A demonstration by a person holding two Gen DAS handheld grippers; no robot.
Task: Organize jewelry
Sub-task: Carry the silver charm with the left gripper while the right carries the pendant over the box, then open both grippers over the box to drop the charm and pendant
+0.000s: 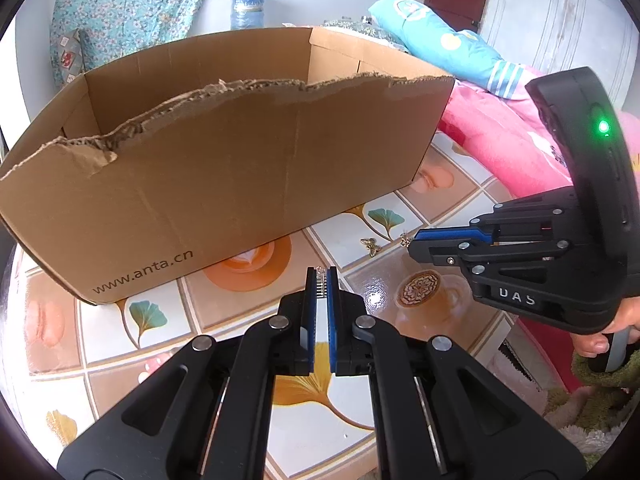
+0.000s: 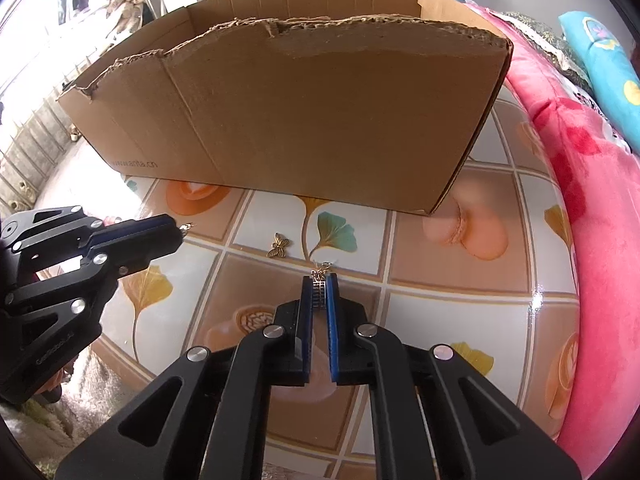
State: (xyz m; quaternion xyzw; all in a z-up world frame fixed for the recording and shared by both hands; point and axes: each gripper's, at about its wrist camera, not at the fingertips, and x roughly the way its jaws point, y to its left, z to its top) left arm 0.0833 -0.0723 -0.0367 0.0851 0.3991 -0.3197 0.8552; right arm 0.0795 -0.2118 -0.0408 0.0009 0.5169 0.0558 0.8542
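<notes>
Your left gripper (image 1: 321,276) is nearly closed, its blue pads (image 1: 308,300) pinching a small silvery piece (image 1: 320,280) at the tips; what kind of jewelry it is you cannot tell, only that it looks ribbed, like a short chain or band. In the right wrist view the same left gripper (image 2: 178,232) comes in from the left edge with a small metal bit (image 2: 188,225) poking out of its tips, held above the tablecloth (image 2: 440,320). Your right gripper (image 2: 319,286) is also nearly closed, clamped on a ribbed silver piece (image 2: 319,290) with thin gold chain links (image 2: 322,269) sticking out ahead of the tips. From the left wrist view the right gripper (image 1: 412,245) points left, a bit of gold chain (image 1: 405,238) hanging at its tip, with your hand (image 1: 604,336) on its handle at the right edge. A bronze butterfly charm (image 2: 280,245) lies loose on the tablecloth, between the two grippers and touching neither, just short of the box (image 2: 320,100). The cardboard box stands open-topped on the table behind the charm, its near wall torn ragged along the top edge; its inside is hidden from both cameras. A pink blanket (image 2: 592,200) lies against the table's right side.
</notes>
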